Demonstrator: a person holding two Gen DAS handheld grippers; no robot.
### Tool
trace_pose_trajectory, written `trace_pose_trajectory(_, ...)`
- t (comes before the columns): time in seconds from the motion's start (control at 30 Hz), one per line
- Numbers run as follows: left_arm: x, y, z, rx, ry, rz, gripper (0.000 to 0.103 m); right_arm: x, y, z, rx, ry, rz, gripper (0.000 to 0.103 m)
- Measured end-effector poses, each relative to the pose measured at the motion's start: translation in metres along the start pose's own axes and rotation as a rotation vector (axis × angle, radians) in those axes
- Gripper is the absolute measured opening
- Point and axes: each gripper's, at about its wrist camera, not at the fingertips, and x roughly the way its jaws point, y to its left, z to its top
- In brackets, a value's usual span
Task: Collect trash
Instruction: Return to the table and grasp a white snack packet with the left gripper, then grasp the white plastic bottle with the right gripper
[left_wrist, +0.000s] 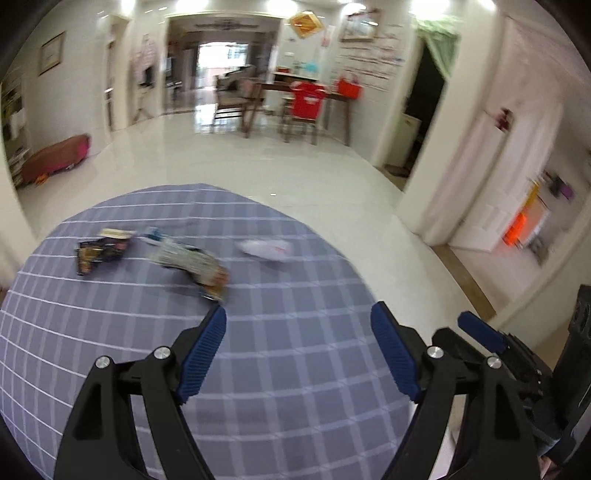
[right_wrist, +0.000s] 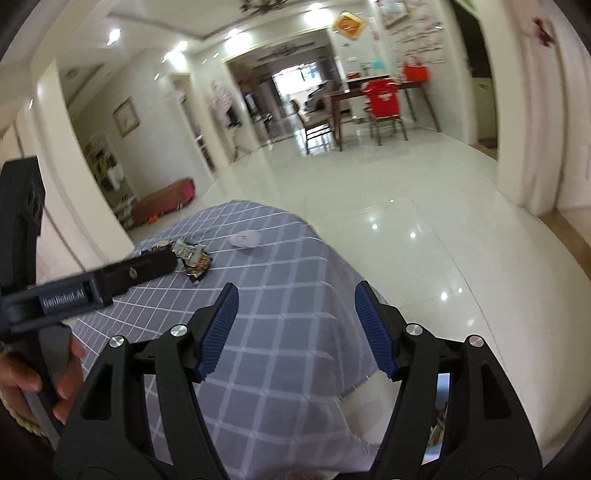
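Note:
Trash lies on the far part of a table under a grey-blue checked cloth (left_wrist: 280, 369): a dark snack wrapper (left_wrist: 101, 253), a crumpled printed wrapper (left_wrist: 192, 264) and a white crumpled bag (left_wrist: 267, 250). My left gripper (left_wrist: 298, 317) hovers open above the cloth, short of the wrappers, nothing between its fingers. In the right wrist view the same printed wrapper (right_wrist: 194, 260) and white bag (right_wrist: 245, 238) show farther off. My right gripper (right_wrist: 295, 295) stands open over the cloth's right edge, empty. The left gripper's body (right_wrist: 110, 277), held by a hand (right_wrist: 22, 380), crosses the left side there.
The cloth (right_wrist: 258, 332) hangs over the table's right edge onto a glossy white tiled floor (right_wrist: 406, 221). A dining table with a red-covered chair (left_wrist: 308, 101) stands far across the room. A low brown and pink cushion (left_wrist: 55, 158) lies by the left wall.

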Motion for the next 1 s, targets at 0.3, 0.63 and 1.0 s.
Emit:
trace_pose_trajectory(0.3,0.049,0.085,0.029,-0.224,0.070,0.048,0.078,0.082,0.037,0.033,-0.079,0.099,0.024,0.065)
trace_pose_trajectory(0.63,0.098,0.092,0.046,-0.225,0.146,0.061,0.051,0.148,0.040,0.053,-0.139,0.179,0.021,0.065)
trace_pose_trajectory(1.0,0.101,0.092,0.053,-0.181,0.129,0.056,0.011,0.179,0.040,0.058,-0.157,0.220,0.032,0.064)
